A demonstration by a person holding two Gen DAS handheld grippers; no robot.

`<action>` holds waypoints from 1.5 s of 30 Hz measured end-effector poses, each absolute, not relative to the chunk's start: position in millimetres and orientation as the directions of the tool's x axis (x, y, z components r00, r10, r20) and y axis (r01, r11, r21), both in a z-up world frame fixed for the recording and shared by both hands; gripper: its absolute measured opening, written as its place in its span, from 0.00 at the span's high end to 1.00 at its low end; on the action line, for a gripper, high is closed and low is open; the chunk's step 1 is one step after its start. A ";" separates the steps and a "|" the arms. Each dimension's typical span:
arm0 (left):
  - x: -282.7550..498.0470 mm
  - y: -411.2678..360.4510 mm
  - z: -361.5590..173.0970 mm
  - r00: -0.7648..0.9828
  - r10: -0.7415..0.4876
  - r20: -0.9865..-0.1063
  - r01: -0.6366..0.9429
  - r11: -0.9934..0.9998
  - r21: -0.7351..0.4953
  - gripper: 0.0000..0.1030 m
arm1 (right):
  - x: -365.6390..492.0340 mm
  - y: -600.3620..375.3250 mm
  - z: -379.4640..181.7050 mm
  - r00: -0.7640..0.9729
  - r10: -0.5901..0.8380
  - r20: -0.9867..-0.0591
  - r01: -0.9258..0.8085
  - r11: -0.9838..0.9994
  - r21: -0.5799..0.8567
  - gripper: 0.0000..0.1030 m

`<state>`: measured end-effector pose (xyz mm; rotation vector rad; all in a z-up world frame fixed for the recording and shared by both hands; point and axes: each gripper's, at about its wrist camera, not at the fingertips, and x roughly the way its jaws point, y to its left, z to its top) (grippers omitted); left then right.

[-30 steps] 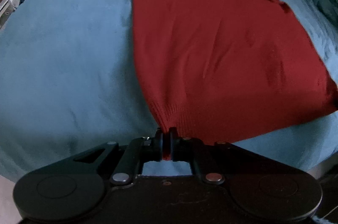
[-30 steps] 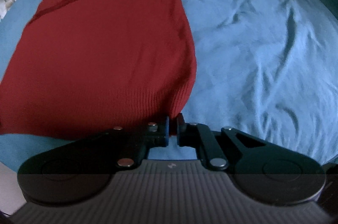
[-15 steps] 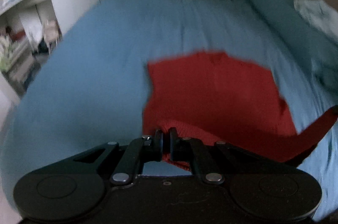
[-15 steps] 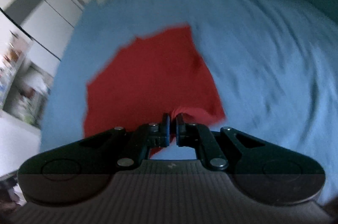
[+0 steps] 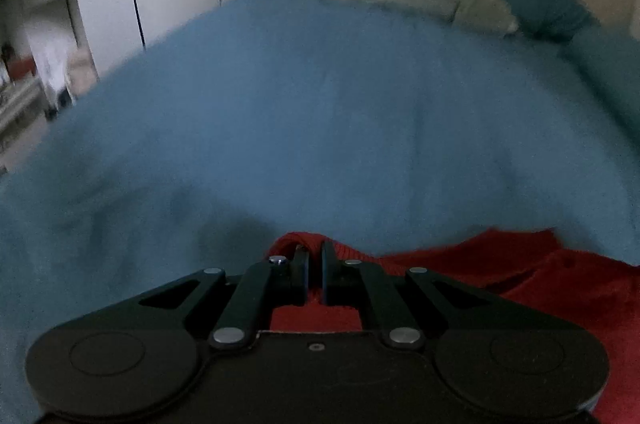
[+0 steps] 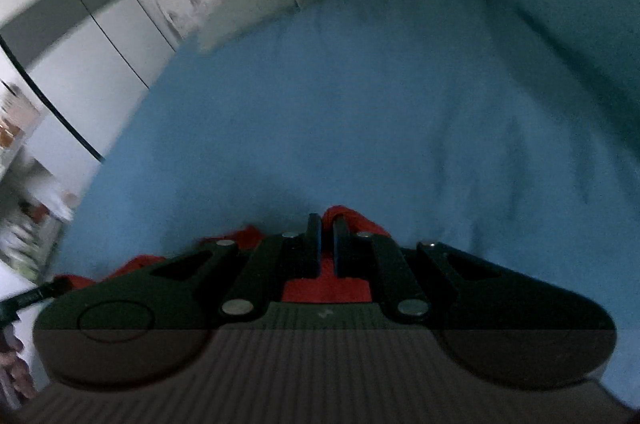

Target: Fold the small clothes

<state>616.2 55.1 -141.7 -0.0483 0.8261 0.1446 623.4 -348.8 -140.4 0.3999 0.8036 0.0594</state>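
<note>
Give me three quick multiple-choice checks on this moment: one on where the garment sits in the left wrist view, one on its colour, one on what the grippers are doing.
1. In the left wrist view, the garment lies
A. at the bottom, around the fingers and off to the right
B. up by the pillows
C. on the shelf at the left

2. The garment is
A. green
B. red
C. white

3. The two grippers are
A. both open
B. one open, one shut
C. both shut on the garment

Answers:
1 A: the red garment sits low in the picture, while the blue bed cover fills the middle.
2 B: red knit shows in both views.
3 C: the left gripper and the right gripper each have red fabric pinched between the fingers.
</note>
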 end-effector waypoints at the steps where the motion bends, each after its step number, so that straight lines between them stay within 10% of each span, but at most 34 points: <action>1: 622.5 55.9 -155.7 0.657 0.130 -0.742 -0.160 0.987 0.030 0.95 | 633.2 -348.4 -158.9 0.684 0.191 -0.704 0.109 0.927 0.358 0.80; 6: 636.5 68.1 -172.1 0.653 0.121 -0.748 -0.203 0.979 -0.018 0.87 | 648.6 -355.0 -194.5 0.690 0.192 -0.698 0.126 0.918 0.376 0.80; 8: 633.5 68.7 -163.9 0.672 0.120 -0.731 -0.216 0.976 -0.038 0.57 | 645.0 -355.8 -192.5 0.699 0.196 -0.688 0.115 0.918 0.379 0.76; 10: 619.4 68.6 -148.1 0.708 0.138 -0.692 -0.225 0.974 -0.035 0.21 | 637.7 -355.9 -182.5 0.719 0.189 -0.669 0.098 0.925 0.367 0.36; 13: 588.5 59.8 -126.6 0.737 0.147 -0.660 -0.198 0.980 -0.003 0.18 | 610.3 -343.9 -154.7 0.768 0.177 -0.616 0.043 0.945 0.325 0.08; 25: 517.1 18.1 -198.9 0.608 0.019 -0.794 0.026 0.999 0.044 0.07 | 577.0 -311.9 -202.0 0.666 0.143 -0.732 0.047 0.971 0.232 0.11; 45: 489.9 -64.1 -124.9 0.563 -0.079 -0.823 0.136 0.991 -0.003 0.02 | 472.1 -366.5 -123.6 0.665 0.037 -0.745 0.102 0.985 0.140 0.08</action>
